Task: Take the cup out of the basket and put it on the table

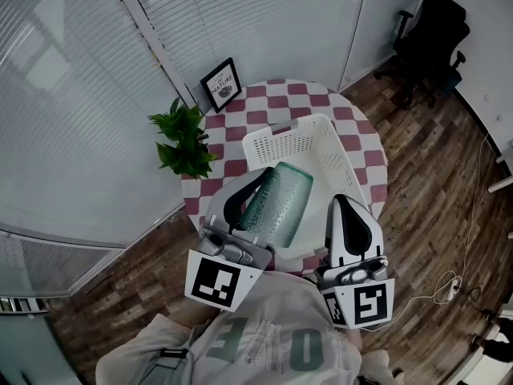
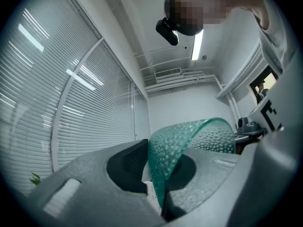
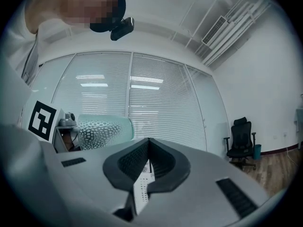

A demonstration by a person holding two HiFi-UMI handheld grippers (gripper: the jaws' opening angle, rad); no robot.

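A green dimpled glass cup [image 1: 279, 201] hangs tilted over the near half of the white perforated basket [image 1: 322, 131], which stands on the red-and-white checkered round table [image 1: 260, 103]. My left gripper [image 1: 258, 189] is shut on the cup's rim. In the left gripper view the cup [image 2: 199, 135] curves up to the right, with its wall pinched between the dark pads of the left gripper [image 2: 159, 176]. My right gripper [image 1: 346, 205] is beside the basket's near right corner. The right gripper [image 3: 148, 142] is shut with nothing in it. To its left I see the cup [image 3: 102, 129].
A potted plant [image 1: 184, 141] and a small framed picture [image 1: 222, 84] stand at the table's left and far edge. A black office chair [image 1: 430, 34] stands on the wood floor at the far right. Glass walls with blinds run behind the table.
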